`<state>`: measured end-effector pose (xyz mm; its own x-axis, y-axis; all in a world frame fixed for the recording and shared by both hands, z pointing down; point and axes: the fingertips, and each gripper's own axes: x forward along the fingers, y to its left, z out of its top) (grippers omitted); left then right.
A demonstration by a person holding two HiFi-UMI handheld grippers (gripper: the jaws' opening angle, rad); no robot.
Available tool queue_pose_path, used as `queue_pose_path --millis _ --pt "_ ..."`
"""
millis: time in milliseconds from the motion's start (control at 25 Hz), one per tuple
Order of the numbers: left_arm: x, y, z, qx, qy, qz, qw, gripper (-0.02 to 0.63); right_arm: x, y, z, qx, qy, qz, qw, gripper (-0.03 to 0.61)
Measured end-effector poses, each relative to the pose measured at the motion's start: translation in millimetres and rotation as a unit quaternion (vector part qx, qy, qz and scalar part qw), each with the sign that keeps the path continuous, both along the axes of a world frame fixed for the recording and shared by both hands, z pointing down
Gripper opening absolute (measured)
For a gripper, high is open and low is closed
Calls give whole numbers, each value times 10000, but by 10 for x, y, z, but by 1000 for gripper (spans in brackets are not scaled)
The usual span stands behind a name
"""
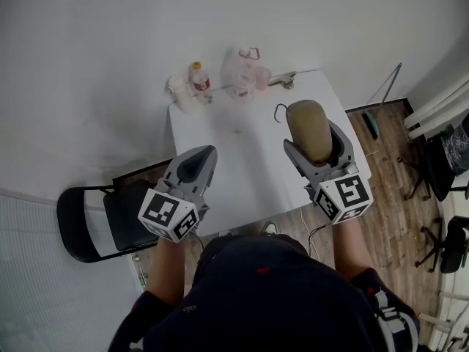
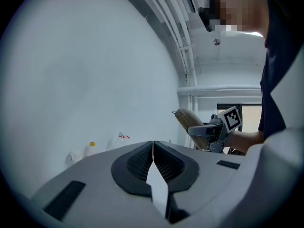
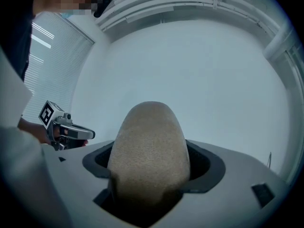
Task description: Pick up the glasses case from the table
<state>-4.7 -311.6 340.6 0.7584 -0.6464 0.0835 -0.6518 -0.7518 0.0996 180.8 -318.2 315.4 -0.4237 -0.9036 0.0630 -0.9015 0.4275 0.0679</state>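
Note:
The tan, oval glasses case [image 1: 310, 129] is held up above the white table [image 1: 253, 171], clamped between the jaws of my right gripper [image 1: 316, 152]. In the right gripper view the case [image 3: 149, 153] fills the space between the jaws and points upward. A thin dark loop [image 1: 279, 111] hangs at its far end. My left gripper [image 1: 198, 165] hovers over the table's left side with its jaws pressed together and nothing in them; in its own view the left gripper [image 2: 153, 148] looks toward the case [image 2: 189, 121].
At the table's far edge stand a small bottle with a yellow cap [image 1: 198, 78], a white crumpled item [image 1: 182, 94] and a pink-and-white bag [image 1: 242, 73]. A black folding chair [image 1: 102, 218] is left of the table. More chairs [image 1: 440, 160] stand on the wooden floor at right.

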Motion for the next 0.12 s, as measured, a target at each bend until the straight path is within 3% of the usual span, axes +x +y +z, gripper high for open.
queue_pose_path --millis 120 --pt "1 14 -6 -7 5 8 10000 23 -14 7 2 -17 -48 -48 10000 413"
